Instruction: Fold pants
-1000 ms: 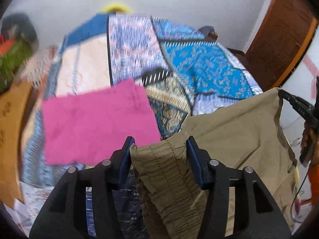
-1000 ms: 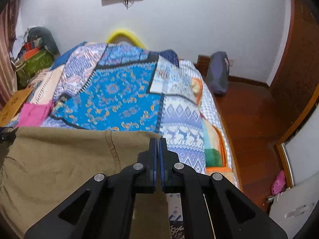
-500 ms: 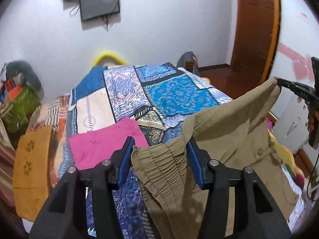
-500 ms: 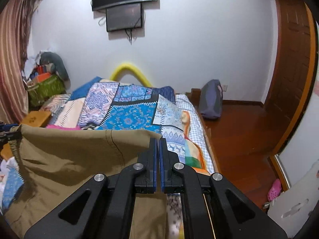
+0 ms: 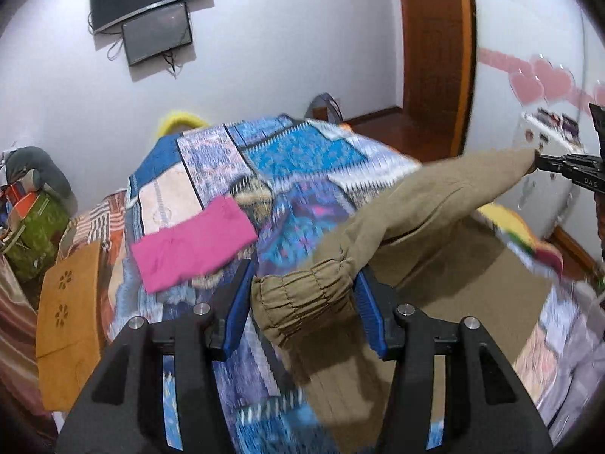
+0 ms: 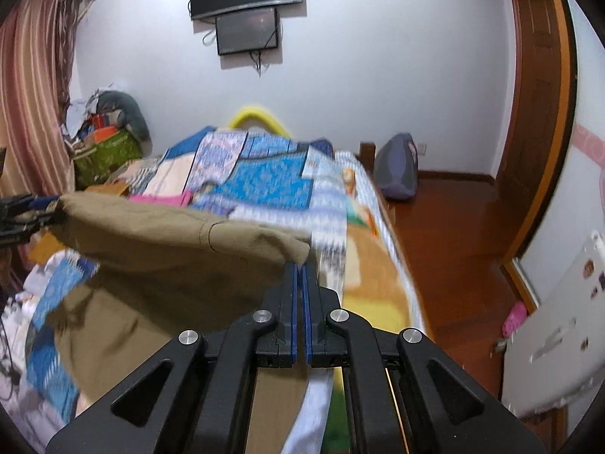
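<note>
Left gripper (image 5: pixel 304 302), jaws partly open, clasps the gathered waistband of the khaki pants (image 5: pixel 427 204); right gripper (image 6: pixel 300 268), nearly closed, pinches the far-right corner. Garment held aloft above the bed (image 6: pixel 264 185). Step: spreading. Next: lower it flat.

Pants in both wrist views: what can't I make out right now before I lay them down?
- Legs of the pants: the left wrist view cuts them off at the bottom edge, behind the left gripper.
- Pants edge pinched in the right gripper: hidden between its shut fingers.
- Quilt pattern: motion-blurred in both views.
- Pink cloth: mostly hidden behind the pants in the right wrist view.
- Bed's near edge: covered by the hanging pants.
</note>
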The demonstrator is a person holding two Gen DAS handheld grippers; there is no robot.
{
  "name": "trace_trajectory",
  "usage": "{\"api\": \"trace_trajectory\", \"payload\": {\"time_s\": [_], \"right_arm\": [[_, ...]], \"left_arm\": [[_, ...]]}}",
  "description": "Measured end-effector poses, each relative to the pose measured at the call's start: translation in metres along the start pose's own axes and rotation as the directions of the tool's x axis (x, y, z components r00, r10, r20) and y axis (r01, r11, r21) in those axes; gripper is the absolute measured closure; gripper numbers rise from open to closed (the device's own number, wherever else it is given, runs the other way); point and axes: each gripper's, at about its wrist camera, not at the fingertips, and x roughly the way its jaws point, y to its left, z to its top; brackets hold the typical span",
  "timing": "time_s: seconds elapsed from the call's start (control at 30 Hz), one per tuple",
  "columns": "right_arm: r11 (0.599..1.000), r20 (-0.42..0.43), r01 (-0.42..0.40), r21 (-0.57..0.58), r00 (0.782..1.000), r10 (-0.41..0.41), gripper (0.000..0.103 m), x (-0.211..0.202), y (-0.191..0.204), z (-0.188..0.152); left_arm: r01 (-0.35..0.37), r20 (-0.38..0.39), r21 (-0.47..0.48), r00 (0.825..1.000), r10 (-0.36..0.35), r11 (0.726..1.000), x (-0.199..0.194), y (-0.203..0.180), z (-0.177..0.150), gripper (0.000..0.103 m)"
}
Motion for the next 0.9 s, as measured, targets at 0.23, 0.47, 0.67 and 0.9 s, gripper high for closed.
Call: {"api": "trace_trajectory", "payload": {"time_s": [0.23, 0.47, 0.67, 0.9], "right_arm": [[0.997, -0.115, -0.035, 0.068, 0.992, 0.043, 0.101, 0.004, 0.01, -0.066], [0.991, -0.227, -0.026, 0.13, 0.972, 0.055, 0.101, 0.016, 0.014, -0.114], [0.993, -0.234, -0.006, 0.12, 0.972, 0.035, 0.101, 0.001, 0.014, -0.118], [0.999, -0.157, -0.029, 0.017, 0.987, 0.031, 0.091, -0.021, 0.04, -0.101]], "left_arm": [[0.025, -0.098, -0.006, 0.995, -0.025, 1.0, 0.005, -0.016, -0.065, 0.051], [0.017, -0.149, -0.014, 0.989, -0.019, 1.0, 0.0, -0.022, -0.096, 0.051], [0.005, -0.108, -0.016, 0.994, -0.007, 1.0, -0.028, -0.021, -0.089, 0.051], [0.052, -0.058, 0.024, 0.997, -0.051, 0.998, -0.044, -0.053, -0.054, 0.05]]}}
